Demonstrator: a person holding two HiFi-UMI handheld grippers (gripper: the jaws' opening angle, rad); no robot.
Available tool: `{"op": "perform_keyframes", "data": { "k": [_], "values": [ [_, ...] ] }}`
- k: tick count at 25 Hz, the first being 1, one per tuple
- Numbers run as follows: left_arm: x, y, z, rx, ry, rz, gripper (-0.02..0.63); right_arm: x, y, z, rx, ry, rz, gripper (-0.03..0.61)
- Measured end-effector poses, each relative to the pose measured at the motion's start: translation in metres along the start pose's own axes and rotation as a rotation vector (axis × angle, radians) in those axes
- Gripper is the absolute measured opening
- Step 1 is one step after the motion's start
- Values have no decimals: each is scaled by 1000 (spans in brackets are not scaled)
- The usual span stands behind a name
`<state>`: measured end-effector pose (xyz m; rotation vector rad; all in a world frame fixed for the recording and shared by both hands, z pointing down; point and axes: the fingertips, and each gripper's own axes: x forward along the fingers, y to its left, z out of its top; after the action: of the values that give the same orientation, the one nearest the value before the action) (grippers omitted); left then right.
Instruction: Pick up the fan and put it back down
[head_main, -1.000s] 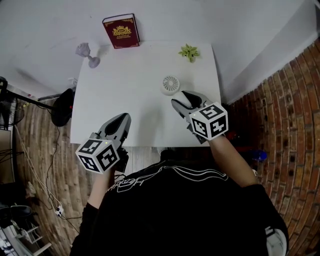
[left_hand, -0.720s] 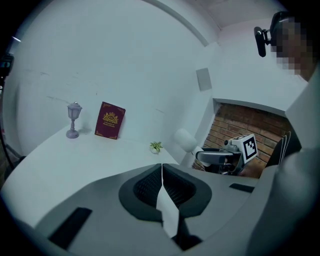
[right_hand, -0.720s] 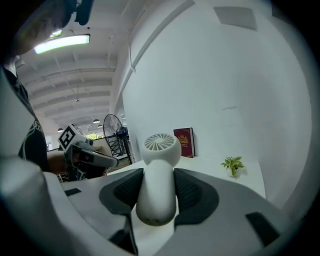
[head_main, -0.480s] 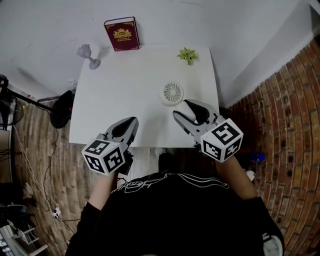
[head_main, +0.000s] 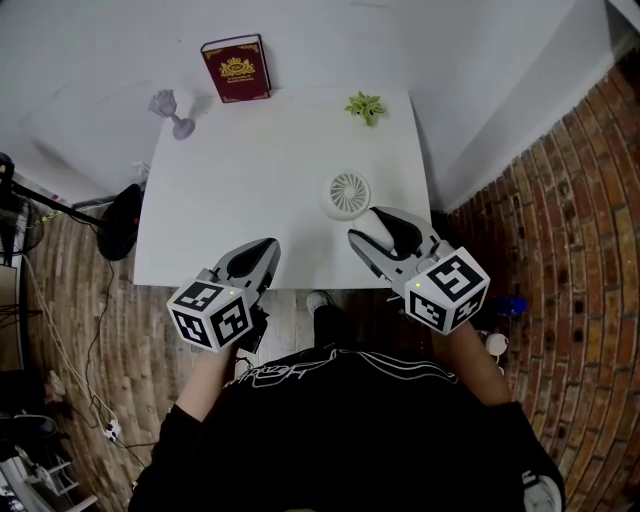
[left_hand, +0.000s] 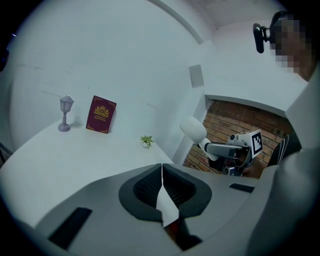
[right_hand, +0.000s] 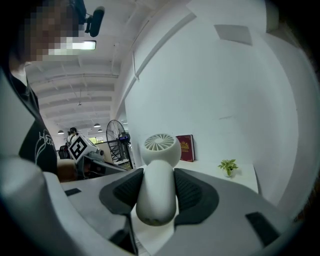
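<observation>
My right gripper (head_main: 383, 236) is shut on the handle of the small white fan (head_main: 349, 193) and holds it in the air over the near right part of the white table (head_main: 250, 180). In the right gripper view the fan's handle (right_hand: 157, 192) sits between the two dark pads, with the round grille head tilted up and away. The left gripper view shows the fan (left_hand: 193, 130) raised to the right of the table, on the right gripper (left_hand: 235, 149). My left gripper (head_main: 254, 259) hangs at the table's near edge, jaws shut (left_hand: 161, 181) and holding nothing.
At the table's far edge a red book (head_main: 236, 68) leans on the wall, with a small green plant (head_main: 364, 105) at the far right corner. A grey lamp figurine (head_main: 170, 108) stands at the far left. A black stand (head_main: 120, 215) sits on the floor left of the table.
The right gripper has risen with the fan and drawn back toward the table's near edge. The left gripper has drifted a little toward the table.
</observation>
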<state>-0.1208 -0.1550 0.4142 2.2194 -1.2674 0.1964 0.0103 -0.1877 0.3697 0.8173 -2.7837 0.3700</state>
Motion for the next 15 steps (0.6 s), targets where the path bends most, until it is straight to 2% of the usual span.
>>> {"op": "perform_keyframes", "data": {
  "k": [15],
  "values": [
    [3, -6, 5, 3, -2, 4, 34, 4, -14, 1, 5, 9, -8, 192]
  ]
}}
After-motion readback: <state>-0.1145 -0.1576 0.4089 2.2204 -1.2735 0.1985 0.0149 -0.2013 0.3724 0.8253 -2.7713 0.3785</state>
